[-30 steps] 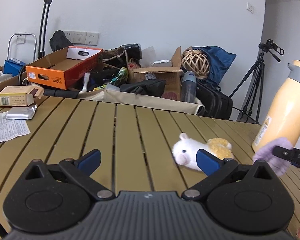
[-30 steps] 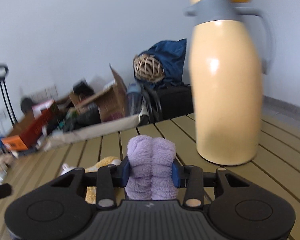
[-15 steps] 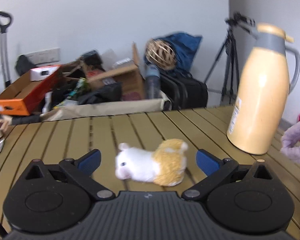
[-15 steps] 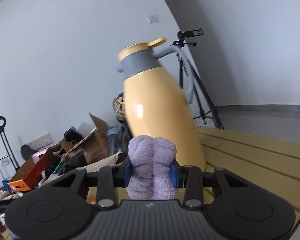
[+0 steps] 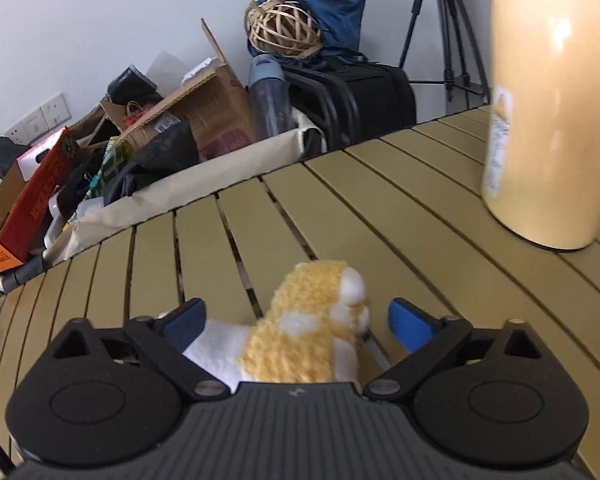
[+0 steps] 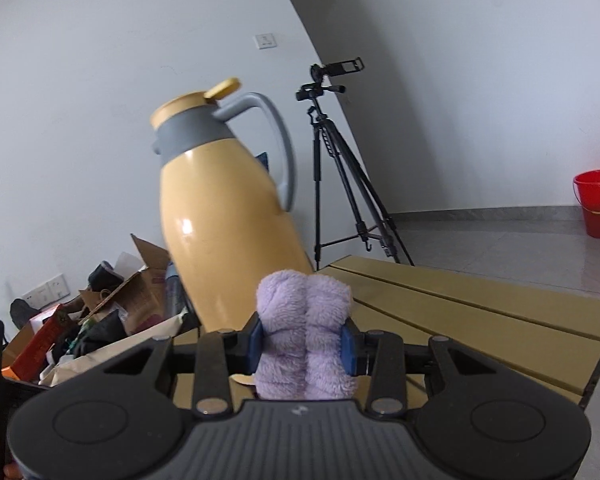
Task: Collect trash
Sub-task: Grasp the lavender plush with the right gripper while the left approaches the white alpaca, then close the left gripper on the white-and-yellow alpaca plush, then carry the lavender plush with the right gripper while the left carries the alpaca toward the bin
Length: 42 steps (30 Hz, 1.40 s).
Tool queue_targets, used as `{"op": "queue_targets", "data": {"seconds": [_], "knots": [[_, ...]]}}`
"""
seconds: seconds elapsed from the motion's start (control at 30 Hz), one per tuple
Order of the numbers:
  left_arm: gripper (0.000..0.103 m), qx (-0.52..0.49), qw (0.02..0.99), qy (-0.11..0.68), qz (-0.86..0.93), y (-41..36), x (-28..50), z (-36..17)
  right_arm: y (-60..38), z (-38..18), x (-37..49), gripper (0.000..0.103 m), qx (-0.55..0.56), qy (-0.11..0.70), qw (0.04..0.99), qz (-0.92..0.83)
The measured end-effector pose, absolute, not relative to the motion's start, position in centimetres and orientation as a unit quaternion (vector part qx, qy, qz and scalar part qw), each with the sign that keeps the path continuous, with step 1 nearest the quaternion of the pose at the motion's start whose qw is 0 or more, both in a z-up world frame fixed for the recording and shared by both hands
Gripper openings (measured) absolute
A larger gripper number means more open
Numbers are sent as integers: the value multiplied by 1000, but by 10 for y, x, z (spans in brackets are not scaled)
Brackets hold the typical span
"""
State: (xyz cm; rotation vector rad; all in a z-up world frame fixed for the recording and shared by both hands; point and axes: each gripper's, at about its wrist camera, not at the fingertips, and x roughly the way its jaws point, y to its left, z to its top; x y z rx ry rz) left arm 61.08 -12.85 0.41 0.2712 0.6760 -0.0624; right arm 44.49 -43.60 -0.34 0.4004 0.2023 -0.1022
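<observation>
A white and yellow plush toy [image 5: 300, 332] lies on the slatted table [image 5: 380, 216], between the blue pads of my left gripper [image 5: 296, 318]. Its jaws are closing around the toy, and a gap still shows beside the right pad. In the right wrist view my right gripper [image 6: 302, 344] is shut on a fluffy purple plush [image 6: 305, 336], squeezed between both pads and held above the table [image 6: 480, 312] near its right edge.
A tall yellow thermos jug [image 5: 552, 104] with a grey handle [image 6: 276, 148] stands on the table at the right. Behind the table lie cardboard boxes [image 5: 196, 108], a black suitcase [image 5: 364, 96] and a tripod [image 6: 340, 184]. A red bucket [image 6: 598, 208] sits on the floor.
My left gripper swung right and closed in on the white and yellow toy, which now sits between its jaws. The right gripper carried the purple plush rightward, past the jug.
</observation>
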Motion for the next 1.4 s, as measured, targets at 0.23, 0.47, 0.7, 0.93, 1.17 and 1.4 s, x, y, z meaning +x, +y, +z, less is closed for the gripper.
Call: {"op": "queue_targets", "data": {"seconds": [0.23,0.47,0.7,0.93,1.17,1.4], "knots": [[84,147,927,343,-39,-125,623,-8,-437,-11,447,37,194,107,974,-51],[61,184,920,344,-32,-134,616,-21,-431,-8,446,37,199,105,973,-44],[51,135,935,328,-21,-119,590,7,-420,1,437,37,196,102,975,-26],[51,129,951,281,-21,-111,542,44,-389,13,418,37,184,106,977,7],[51,115,962,246,-36,-106,484,80,-354,29,381,37,153,104,982,43],[51,88,967,232,-49,-97,428,100,-320,40,333,37,108,101,987,69]]}}
